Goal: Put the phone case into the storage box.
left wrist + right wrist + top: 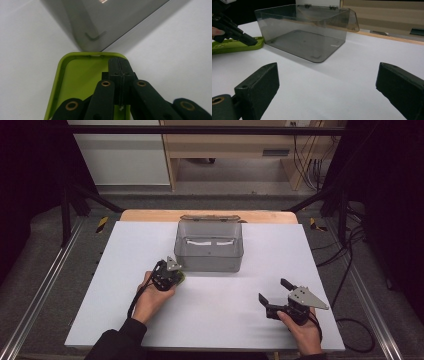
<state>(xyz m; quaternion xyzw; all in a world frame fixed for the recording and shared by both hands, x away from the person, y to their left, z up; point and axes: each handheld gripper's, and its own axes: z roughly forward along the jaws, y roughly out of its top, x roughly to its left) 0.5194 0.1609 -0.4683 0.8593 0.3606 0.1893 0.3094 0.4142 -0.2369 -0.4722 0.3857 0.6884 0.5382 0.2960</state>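
— Nearest us, what's the left gripper (119,67) doing?
— Jaws pressed together, pinching the rim of the green tray (75,82), which lies flat on the white table (125,270) just beside the smoky clear box's (209,247) front-left corner.
— And the right gripper (327,82)?
— Jaws spread wide, near the table's front-right corner, nothing between them.

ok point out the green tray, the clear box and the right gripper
green tray (82,75), left gripper view, on its inner floor
clear box (312,27), right gripper view, on its front wall
right gripper (273,295), high view, between its open jaws
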